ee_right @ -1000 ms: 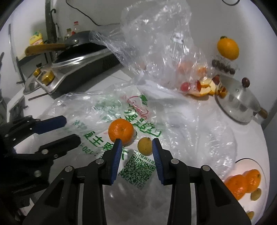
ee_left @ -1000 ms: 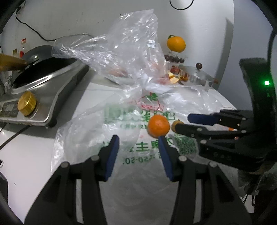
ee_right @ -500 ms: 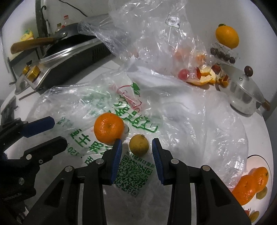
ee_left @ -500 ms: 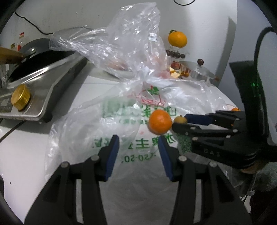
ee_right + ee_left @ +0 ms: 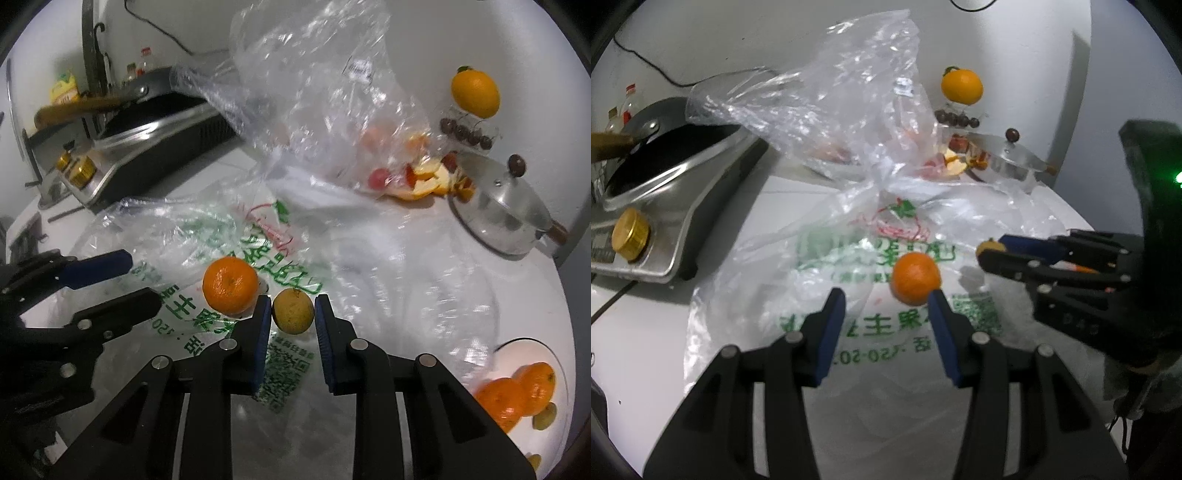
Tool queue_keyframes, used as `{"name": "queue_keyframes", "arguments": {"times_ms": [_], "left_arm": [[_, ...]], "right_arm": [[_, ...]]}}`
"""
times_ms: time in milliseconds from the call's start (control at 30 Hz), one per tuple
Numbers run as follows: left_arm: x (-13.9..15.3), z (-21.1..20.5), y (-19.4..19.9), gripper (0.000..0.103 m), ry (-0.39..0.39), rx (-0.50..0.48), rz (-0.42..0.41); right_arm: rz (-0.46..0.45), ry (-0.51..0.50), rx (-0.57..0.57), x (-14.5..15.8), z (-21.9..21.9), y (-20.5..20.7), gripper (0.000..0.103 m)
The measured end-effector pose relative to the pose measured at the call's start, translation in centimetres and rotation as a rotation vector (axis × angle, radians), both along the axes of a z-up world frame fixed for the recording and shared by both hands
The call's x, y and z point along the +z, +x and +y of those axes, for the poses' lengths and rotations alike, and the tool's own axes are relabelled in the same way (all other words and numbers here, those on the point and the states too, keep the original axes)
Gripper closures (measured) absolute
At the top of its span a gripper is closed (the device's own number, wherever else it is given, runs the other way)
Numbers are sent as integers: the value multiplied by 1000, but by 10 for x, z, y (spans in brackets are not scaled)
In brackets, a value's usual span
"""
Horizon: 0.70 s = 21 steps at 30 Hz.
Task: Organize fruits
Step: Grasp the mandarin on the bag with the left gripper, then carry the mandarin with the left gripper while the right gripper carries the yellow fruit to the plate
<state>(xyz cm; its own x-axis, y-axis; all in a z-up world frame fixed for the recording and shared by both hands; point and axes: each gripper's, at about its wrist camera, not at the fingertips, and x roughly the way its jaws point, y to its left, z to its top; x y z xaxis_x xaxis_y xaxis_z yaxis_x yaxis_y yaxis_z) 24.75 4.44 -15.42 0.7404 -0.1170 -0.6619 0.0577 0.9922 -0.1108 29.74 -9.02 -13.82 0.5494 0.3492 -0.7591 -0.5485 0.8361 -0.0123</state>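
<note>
A small yellow-green fruit (image 5: 293, 312) lies on a flat printed plastic bag (image 5: 236, 236) on the white table. My right gripper (image 5: 291, 303) has its jaws closing on this fruit, and the blue pads press it from both sides. Just left of it sits an orange mandarin (image 5: 230, 286), touching nothing. In the left wrist view the mandarin (image 5: 916, 278) lies just beyond my right fingertip. My left gripper (image 5: 885, 300) hangs open above the bag with nothing between its fingers. The right gripper (image 5: 991, 254) comes in from the right there, with the small fruit (image 5: 986, 246) at its tips.
A white plate (image 5: 528, 345) at lower right holds mandarins (image 5: 517, 398) and small fruits. A crumpled clear bag (image 5: 314, 92) with peels (image 5: 424, 184) stands behind. An induction cooker (image 5: 676, 206) with a pan is at left, a pot lid (image 5: 506, 214) at right.
The right gripper's pads have closed in onto the small yellow-green fruit, which sat loose between them before. The left gripper has stayed open and hardly moved.
</note>
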Motion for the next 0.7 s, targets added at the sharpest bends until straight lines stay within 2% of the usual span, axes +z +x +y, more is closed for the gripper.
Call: {"name": "queue_keyframes", "arguments": {"times_ms": [333,533,700], "left_arm": [[3,-30,19,55,56,-33,-2],[1,-47,33,55,107,-57,11],[-7,-55,43,55,119,-52,29]], "right_arm": [[-44,67,-22,22,-38,-6,77],[-50,95,-26,23,-55,-6,77],[-56,100,-26,25,-66,-7,77]]}}
